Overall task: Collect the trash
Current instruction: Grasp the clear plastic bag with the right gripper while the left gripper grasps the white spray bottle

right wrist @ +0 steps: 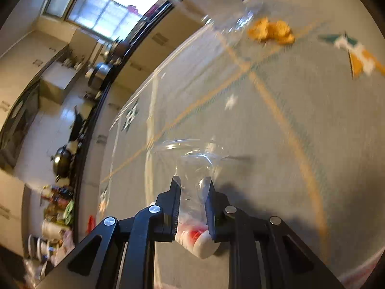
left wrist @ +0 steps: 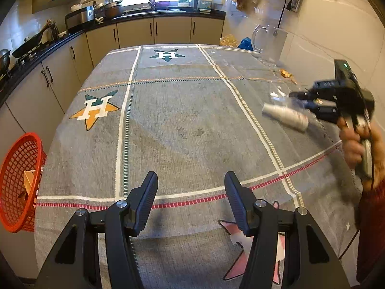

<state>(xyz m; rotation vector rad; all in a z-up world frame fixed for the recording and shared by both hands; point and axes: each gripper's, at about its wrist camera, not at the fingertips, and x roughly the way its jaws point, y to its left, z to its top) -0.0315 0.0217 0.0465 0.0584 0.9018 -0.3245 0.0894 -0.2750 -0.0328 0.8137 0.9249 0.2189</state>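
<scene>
My right gripper is shut on a crumpled clear plastic cup, whose wall is pinched between the pads. In the left wrist view the same gripper hangs low over the table's right side, with the clear cup at its tips. A stack of white paper cups lies on its side just below it, and its white end shows under the right fingers. Near the front edge my left gripper is open and holds nothing. A red mesh basket hangs at the table's left edge.
A grey tablecloth with star prints covers the table. An orange wrapper lies at the far right near a clear pitcher. A hand grips the right tool. Kitchen counters run along the left and back.
</scene>
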